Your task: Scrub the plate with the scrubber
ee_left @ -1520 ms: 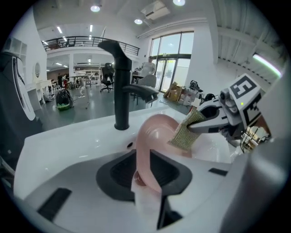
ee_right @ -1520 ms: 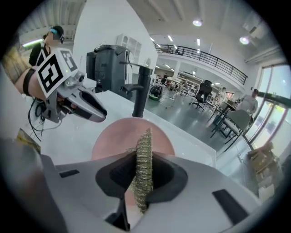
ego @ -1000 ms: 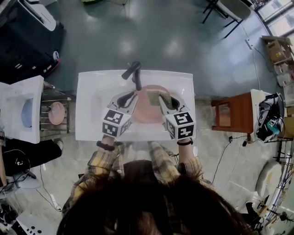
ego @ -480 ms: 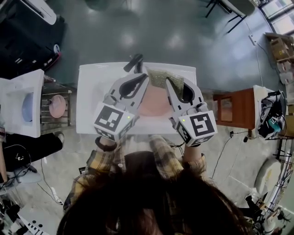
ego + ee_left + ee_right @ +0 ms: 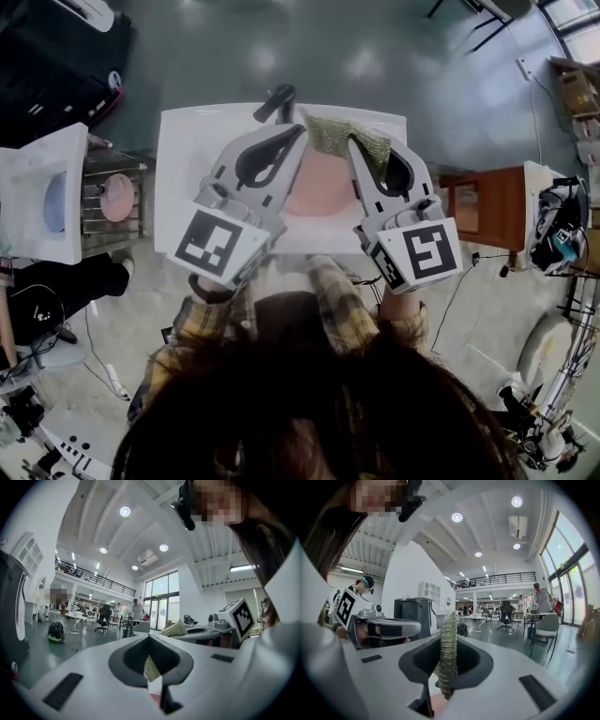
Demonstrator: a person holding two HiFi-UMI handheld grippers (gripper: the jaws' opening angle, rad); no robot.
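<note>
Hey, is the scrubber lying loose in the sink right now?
No, the fingers of the right gripper are clamped on the scrubber.

The right claw (image 5: 447,668) clamps the olive scrubber (image 5: 449,633) (seen edge-on) upright.

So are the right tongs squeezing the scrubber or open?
Shut on it: in the right gripper view the green scrubber stands pinched between the right tongs.

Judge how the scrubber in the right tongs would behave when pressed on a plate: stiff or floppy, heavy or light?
Probably soft: the scrubber looks squeezed thin where the right tongs pinch it. Likely floppy, since its free edge looks wavy in the head view. Its netted weave suggests it is light.
</note>
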